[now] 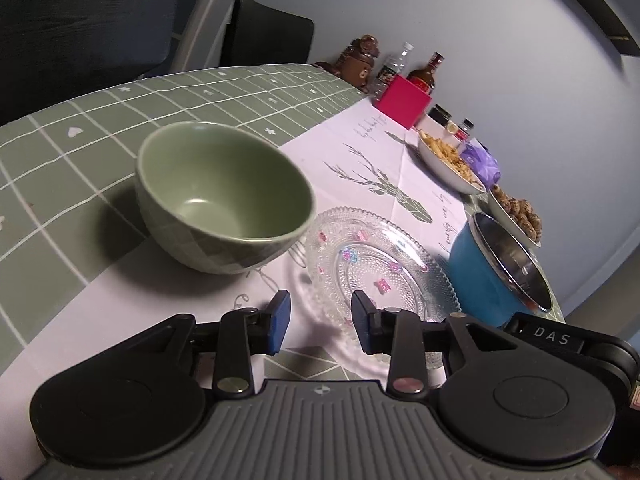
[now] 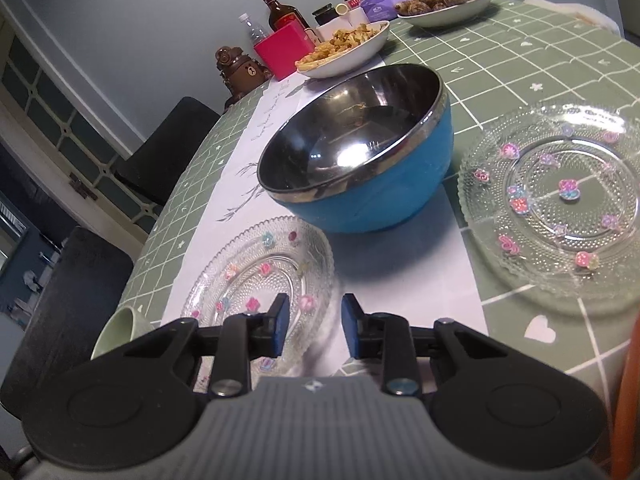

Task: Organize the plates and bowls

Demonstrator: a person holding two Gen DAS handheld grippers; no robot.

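Table (image 2: 560,52) under a green grid-pattern cloth with white hearts, a white runner (image 1: 384,160) with a grey deer print down its middle. Blue bowl (image 2: 372,196) with steel lining, upright on the runner, between two glass plates. Green bowl (image 1: 224,196), glazed, faint diamond pattern outside, upright at the runner's edge, empty. Near glass plate (image 2: 264,276): clear, beaded, scalloped rim, small pastel flowers; second like plate (image 2: 556,208) on the cloth. Left gripper (image 1: 320,318): blue pads apart, nothing between, above the plate's near rim. Right gripper (image 2: 314,326): pads apart, empty. Lettering "DAS" (image 1: 552,336) on a black part beside the left gripper.
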